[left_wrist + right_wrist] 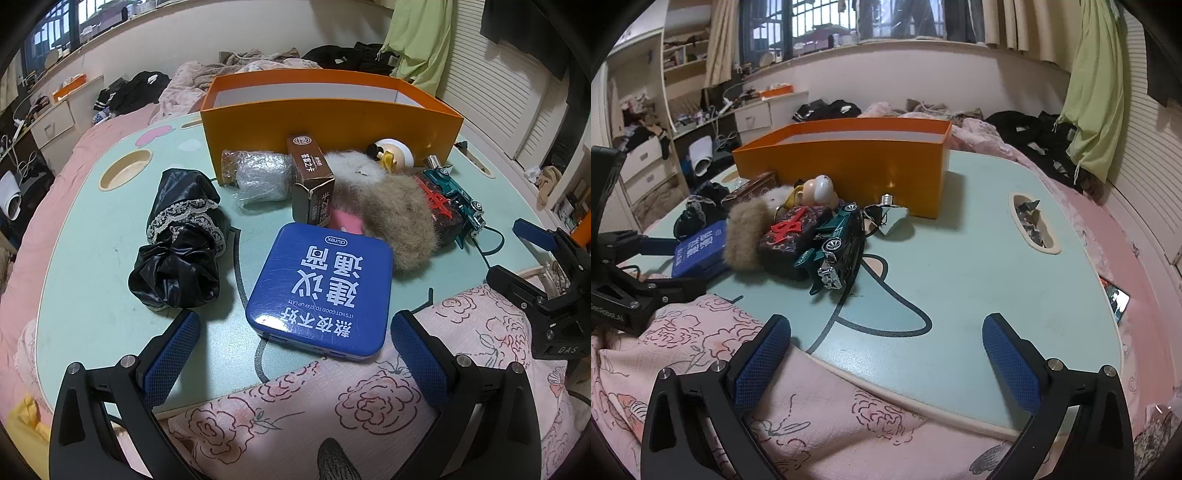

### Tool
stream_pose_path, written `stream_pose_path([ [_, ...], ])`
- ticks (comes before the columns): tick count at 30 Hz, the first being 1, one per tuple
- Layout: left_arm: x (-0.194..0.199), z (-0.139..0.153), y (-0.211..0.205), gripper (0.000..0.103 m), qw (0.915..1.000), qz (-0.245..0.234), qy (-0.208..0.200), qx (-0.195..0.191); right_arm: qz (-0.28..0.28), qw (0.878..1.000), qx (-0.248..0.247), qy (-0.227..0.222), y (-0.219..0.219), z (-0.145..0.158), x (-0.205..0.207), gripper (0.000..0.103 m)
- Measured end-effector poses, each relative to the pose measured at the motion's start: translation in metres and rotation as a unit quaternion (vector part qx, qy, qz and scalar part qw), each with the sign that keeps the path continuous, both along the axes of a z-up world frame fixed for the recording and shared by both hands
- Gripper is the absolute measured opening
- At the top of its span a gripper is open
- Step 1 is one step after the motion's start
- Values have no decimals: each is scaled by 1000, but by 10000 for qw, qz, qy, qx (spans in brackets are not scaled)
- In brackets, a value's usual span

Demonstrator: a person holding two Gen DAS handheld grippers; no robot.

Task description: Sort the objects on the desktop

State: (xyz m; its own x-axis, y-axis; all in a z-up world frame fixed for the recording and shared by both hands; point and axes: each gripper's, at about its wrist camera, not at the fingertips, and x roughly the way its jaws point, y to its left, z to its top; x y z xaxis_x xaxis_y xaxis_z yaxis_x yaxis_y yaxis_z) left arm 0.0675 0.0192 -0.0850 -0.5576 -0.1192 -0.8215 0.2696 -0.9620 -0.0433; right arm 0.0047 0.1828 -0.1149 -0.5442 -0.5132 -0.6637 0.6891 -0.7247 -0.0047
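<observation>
A pile of objects lies on the pale green lap table (92, 266) before an open orange box (332, 122): a blue tin (321, 288), black lace-trimmed cloth (181, 240), a brown carton (310, 177), a plastic-wrapped bundle (258, 177), a fur piece (391, 210) and a teal toy car (458, 195). My left gripper (295, 350) is open, just short of the blue tin. My right gripper (886, 350) is open and empty over the table's near edge; the toy car (838, 243), fur piece (746, 236) and orange box (849, 162) lie ahead to its left.
A pink floral quilt (332, 413) covers the table's near edge. The table has a round cup hole (125, 170) at the left and a slot holding foil scraps (1034, 225) at the right. Clothes are heaped on the bed (1027, 125) behind.
</observation>
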Motion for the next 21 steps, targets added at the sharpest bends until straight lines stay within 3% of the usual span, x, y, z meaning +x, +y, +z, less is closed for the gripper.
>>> stream_pose_path([
  [21,1,-1,-2,103,10000,-8,37,34,-116,9998,127,38,-1,0,0,103],
])
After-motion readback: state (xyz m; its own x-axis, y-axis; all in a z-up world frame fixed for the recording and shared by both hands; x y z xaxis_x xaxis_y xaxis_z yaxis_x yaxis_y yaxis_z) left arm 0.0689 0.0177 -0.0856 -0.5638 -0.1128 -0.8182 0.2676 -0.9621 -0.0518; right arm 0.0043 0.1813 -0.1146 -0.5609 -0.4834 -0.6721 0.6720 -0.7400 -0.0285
